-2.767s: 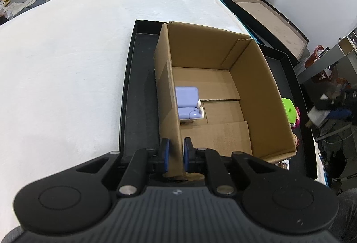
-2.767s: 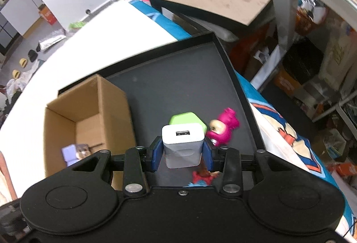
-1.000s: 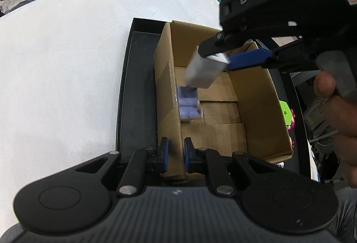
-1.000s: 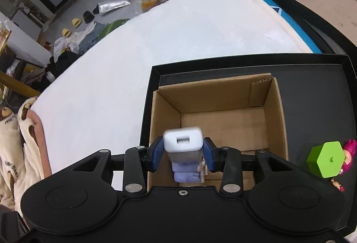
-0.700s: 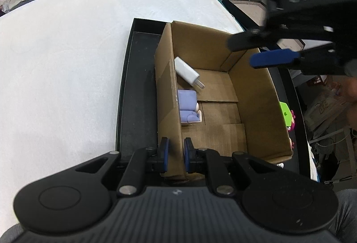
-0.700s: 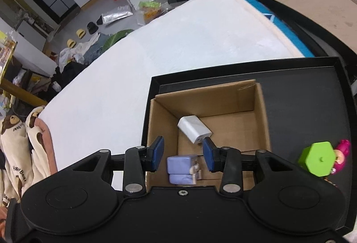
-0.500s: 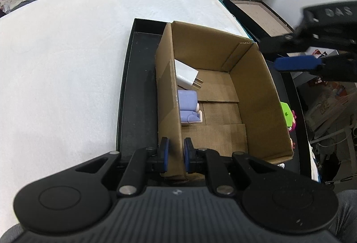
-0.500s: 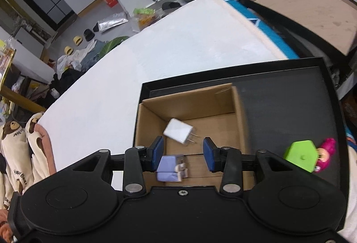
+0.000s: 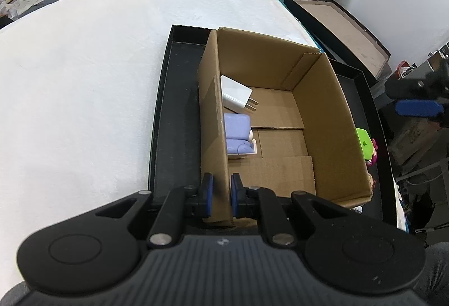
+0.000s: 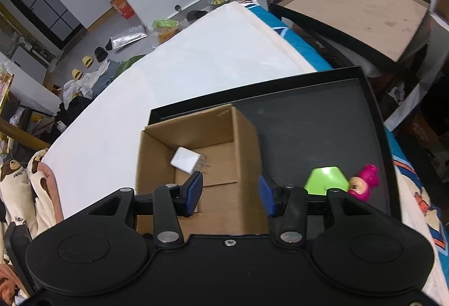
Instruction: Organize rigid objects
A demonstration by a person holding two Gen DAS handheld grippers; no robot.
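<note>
An open cardboard box (image 9: 331,109) (image 10: 196,123) stands in a black tray (image 9: 179,98) (image 10: 314,120). Inside lie a white plug charger (image 9: 234,94) (image 10: 185,159) against the left wall and a purple block toy (image 9: 238,134) beside it. My left gripper (image 9: 220,193) is shut on the box's near left wall. My right gripper (image 10: 230,193) is open and empty, above the box's near right side; it also shows at the right edge of the left wrist view (image 9: 418,106). A green hexagon block (image 10: 325,179) (image 9: 364,143) and a pink figure (image 10: 363,185) lie on the tray right of the box.
The tray rests on a white cloth-covered surface (image 9: 84,81) with a blue patterned edge (image 10: 294,39). A larger brown-lined black box (image 10: 353,8) (image 9: 339,25) stands beyond it. Floor clutter and shelves lie at far left and right.
My right gripper opened over the box and dropped the white charger, which now lies inside against the left wall. It then drew back to the right. My left gripper kept its hold.
</note>
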